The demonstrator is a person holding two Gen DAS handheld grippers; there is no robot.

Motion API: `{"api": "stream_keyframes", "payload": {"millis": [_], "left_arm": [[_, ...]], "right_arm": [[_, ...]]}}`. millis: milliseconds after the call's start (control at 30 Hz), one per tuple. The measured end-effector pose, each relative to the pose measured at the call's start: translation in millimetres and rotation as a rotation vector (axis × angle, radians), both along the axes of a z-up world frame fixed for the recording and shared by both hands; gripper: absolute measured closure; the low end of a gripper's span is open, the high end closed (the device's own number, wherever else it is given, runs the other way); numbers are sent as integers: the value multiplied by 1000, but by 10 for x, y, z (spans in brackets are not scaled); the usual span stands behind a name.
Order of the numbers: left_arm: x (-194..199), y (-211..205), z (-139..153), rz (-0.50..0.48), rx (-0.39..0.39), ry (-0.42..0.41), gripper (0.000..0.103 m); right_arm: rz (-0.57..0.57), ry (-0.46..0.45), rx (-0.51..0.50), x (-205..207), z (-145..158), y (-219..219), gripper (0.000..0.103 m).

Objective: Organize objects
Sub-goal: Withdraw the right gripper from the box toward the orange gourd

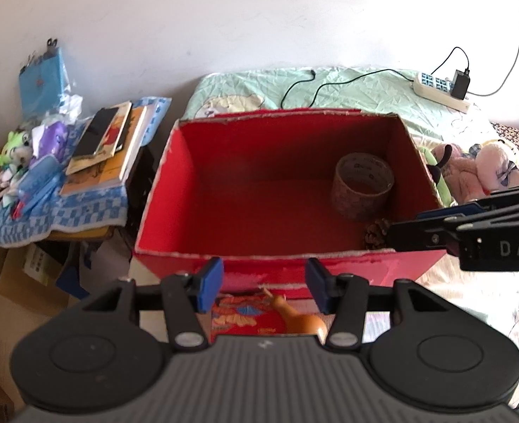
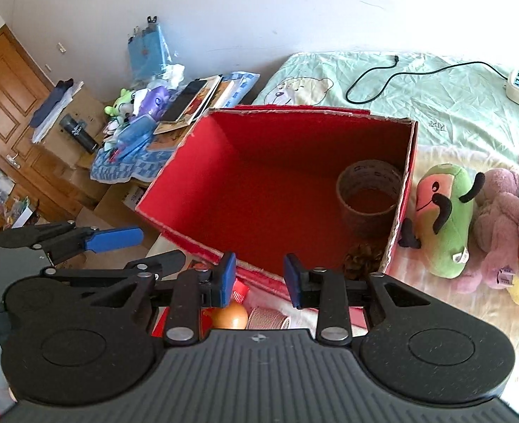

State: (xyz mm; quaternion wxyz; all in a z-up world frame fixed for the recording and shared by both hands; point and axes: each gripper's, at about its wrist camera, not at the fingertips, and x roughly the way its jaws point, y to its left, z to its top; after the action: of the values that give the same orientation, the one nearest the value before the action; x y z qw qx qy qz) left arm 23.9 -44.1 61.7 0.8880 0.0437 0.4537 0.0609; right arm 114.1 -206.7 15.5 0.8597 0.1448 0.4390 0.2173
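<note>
An open red cardboard box (image 1: 174, 190) (image 2: 174, 183) stands on the bed. Inside it, at the right, a roll of tape (image 1: 363, 185) (image 2: 368, 197) stands beside a pine cone (image 1: 375, 234) (image 2: 363, 264). My left gripper (image 1: 263, 287) hovers open just in front of the box's near wall with nothing between its fingers. Below it lie an orange gourd (image 1: 300, 319) (image 2: 229, 315) and a red printed packet (image 1: 241, 317). My right gripper (image 2: 258, 280) is open too, above the box's near right corner and empty. A spool of pale string (image 2: 268, 319) lies under it.
Plush toys (image 2: 442, 218) (image 1: 485, 172) lie on the bed right of the box. A power strip (image 1: 439, 90) and a black cable (image 2: 400, 74) lie on the green sheet behind. A cluttered side table (image 1: 83, 183) with books stands left, cardboard boxes (image 1: 12, 282) below it, a wooden door (image 2: 5, 105) beyond.
</note>
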Motion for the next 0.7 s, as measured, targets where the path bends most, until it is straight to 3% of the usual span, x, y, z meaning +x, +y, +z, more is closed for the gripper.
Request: {"api": "stream_keyframes", "payload": {"millis": [267, 700], "left_arm": [[-139, -42, -63, 33, 3, 29, 45], [-260, -160, -277, 63, 14, 90, 38]], "right_arm": [[-15, -34, -8, -202, 3, 43, 69], [-103, 59, 116, -338, -293, -16, 69]]}}
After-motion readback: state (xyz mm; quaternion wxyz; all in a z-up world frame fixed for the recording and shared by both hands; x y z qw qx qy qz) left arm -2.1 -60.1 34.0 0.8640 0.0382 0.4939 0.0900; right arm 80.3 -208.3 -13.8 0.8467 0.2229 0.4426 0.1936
